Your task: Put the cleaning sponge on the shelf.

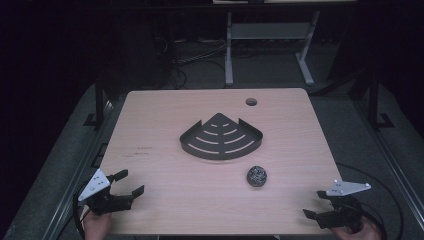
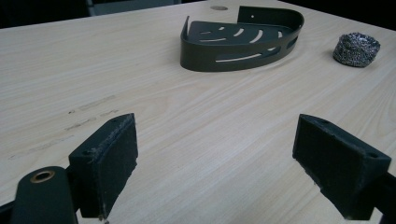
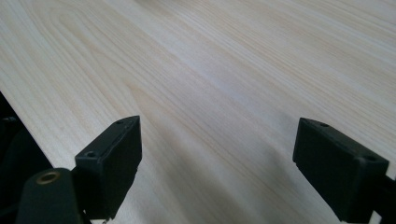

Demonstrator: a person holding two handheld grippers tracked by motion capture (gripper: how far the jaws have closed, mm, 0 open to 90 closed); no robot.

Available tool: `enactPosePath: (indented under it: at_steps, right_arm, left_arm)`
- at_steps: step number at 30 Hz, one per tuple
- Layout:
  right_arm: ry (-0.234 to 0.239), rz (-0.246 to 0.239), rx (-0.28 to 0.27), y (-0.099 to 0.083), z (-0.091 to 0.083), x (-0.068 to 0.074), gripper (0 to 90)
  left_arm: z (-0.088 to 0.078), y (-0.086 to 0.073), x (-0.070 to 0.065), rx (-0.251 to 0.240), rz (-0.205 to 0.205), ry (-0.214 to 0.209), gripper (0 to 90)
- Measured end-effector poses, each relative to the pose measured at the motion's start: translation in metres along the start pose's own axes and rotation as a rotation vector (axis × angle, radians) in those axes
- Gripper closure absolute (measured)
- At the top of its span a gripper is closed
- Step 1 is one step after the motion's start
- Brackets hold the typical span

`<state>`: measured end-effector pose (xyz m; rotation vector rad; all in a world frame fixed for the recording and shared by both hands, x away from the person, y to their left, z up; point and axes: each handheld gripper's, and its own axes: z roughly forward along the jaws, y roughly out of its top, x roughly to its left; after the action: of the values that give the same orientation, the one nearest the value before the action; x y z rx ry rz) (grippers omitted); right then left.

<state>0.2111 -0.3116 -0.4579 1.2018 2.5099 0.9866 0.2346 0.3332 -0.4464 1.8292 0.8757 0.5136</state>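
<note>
A light wooden table (image 1: 165, 200) bears a dark corner tray (image 1: 221, 137) and a steel scourer (image 1: 256, 176).

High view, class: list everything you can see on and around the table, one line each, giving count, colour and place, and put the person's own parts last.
table: one, light wood, centre of the high view
corner shelf basket: one, black with curved slots, middle of the table, nothing in it
steel wool ball: one, silvery grey, on the table just in front of the basket, apart from it
round hole: one, dark, far side of the tabletop
faint marks: a few, dark, left part of the tabletop
white frame legs: one set, white, on the floor beyond the table
left gripper: one, black with grey plate, near left corner, jaws open
right gripper: one, black with grey plate, near right corner, jaws open
</note>
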Motion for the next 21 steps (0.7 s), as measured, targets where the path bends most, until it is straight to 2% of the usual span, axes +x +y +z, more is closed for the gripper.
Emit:
enactPosePath:
  at_steps: [2, 3, 12, 21]
  right_arm:
    - [0.000, -0.005, 0.003, 0.001, 0.001, 0.000, 15.4]
    - [0.001, -0.023, 0.001, 0.004, 0.003, 0.001, 15.4]
    - [0.026, -0.047, 0.022, 0.011, 0.009, 0.006, 15.3]
    - [0.056, -0.096, 0.056, 0.029, 0.020, 0.012, 14.8]
  left_arm:
    - [0.001, 0.000, 0.000, 0.008, 0.006, -0.003, 13.3]
    - [0.002, 0.000, 0.000, 0.011, 0.007, -0.002, 13.3]
    - [0.005, 0.002, 0.001, 0.008, 0.010, -0.011, 13.3]
    - [0.006, 0.002, 0.001, 0.010, 0.010, -0.015, 13.3]
